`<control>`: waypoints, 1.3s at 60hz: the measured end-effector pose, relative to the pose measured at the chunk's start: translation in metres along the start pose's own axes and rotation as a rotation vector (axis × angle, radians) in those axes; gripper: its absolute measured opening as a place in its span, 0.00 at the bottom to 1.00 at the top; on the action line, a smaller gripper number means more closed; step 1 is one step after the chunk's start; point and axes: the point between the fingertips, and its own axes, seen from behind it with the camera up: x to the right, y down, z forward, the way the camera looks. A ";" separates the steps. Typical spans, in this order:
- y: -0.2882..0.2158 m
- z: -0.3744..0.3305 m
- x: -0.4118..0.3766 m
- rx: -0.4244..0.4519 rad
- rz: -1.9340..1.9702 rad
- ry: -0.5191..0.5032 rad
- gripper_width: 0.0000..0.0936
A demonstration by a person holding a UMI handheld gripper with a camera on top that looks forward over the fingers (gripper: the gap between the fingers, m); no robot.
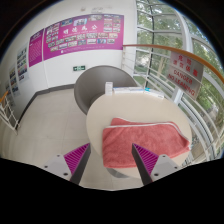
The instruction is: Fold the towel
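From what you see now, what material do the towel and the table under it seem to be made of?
The towel, pink and lying just ahead of the open gripper, looks like soft woven cloth: matte, with a folded edge and limp outline. The round table seems a smooth, pale, hard top, perhaps laminate; its even surface suggests so.

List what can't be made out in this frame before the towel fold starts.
- Pink towel, gripper view: near edge hidden behind the hand-held gripper fingers, which are open.
- Towel's layers: too small to count.
- Round table: legs hidden beneath its own top.
- Wall posters: text too small to read.
- Items on the grey table behind: too small to identify.
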 end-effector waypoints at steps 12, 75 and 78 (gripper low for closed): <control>0.017 0.095 -0.005 -0.064 -0.037 0.060 0.84; -0.045 0.080 0.175 -0.044 0.113 -0.076 0.86; -0.054 0.077 0.188 -0.032 0.091 -0.081 0.91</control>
